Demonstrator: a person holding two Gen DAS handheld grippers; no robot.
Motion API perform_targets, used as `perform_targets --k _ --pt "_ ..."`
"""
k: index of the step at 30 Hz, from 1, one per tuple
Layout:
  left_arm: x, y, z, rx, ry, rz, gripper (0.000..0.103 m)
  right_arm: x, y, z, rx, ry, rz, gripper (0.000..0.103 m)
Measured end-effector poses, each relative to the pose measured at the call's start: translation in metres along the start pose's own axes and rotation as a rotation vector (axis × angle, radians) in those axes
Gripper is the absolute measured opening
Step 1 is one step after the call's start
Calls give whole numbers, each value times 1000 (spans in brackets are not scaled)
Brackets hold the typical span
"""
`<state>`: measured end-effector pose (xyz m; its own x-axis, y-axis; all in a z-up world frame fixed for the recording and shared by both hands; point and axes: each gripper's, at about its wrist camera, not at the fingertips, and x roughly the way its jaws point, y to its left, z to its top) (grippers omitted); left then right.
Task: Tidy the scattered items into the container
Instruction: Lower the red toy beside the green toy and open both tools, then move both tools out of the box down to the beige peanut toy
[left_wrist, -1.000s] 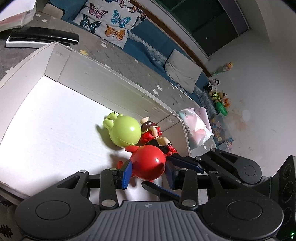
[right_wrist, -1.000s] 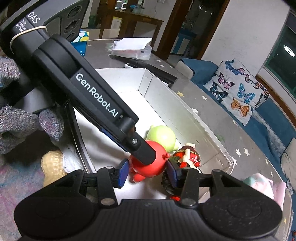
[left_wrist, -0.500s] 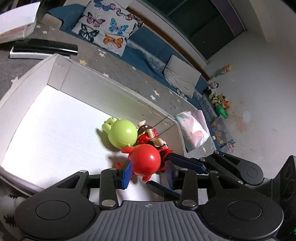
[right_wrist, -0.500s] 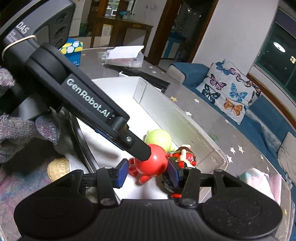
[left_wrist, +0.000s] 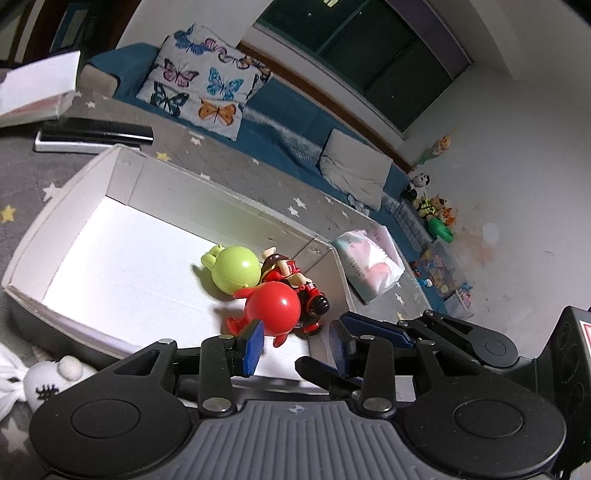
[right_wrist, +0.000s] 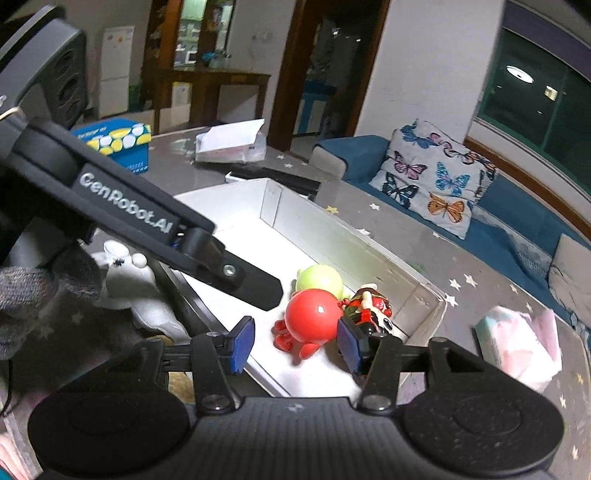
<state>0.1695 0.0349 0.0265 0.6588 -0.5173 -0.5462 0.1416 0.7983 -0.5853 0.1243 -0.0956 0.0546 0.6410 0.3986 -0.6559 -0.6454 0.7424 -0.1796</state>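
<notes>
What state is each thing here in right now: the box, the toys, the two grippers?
Box: open-topped, three toys inside.
Red toy: lying in the box, not gripped.
Green toy: lying in the box.
Figure: lying by the box wall.
Left gripper: open, empty.
Right gripper: opening, holding nothing.
White plush: outside the box.

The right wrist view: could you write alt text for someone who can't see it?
A hand-held gripper, its blue-padded jaws opening and empty, hangs above a shallow white cardboard box holding a round red plastic toy, a round lime-green toy and a small red-clad figurine. The other black gripper reaches in from the left.
</notes>
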Motion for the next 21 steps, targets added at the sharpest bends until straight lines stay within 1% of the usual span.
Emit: perform_targets --k 9,11,18,21 --pt "-25 -6 -19 9 -47 21 41 -27 4 -9 87 -51 5 51" --pt "-30 -7 -22 16 -58 27 41 -32 6 -10 105 -64 8 58" --pt "-45 -12 -37 42 -77 54 41 -51 17 -21 170 -114 15 58" --pt "-51 -11 -43 48 -87 67 41 -57 21 -27 197 -130 22 60"
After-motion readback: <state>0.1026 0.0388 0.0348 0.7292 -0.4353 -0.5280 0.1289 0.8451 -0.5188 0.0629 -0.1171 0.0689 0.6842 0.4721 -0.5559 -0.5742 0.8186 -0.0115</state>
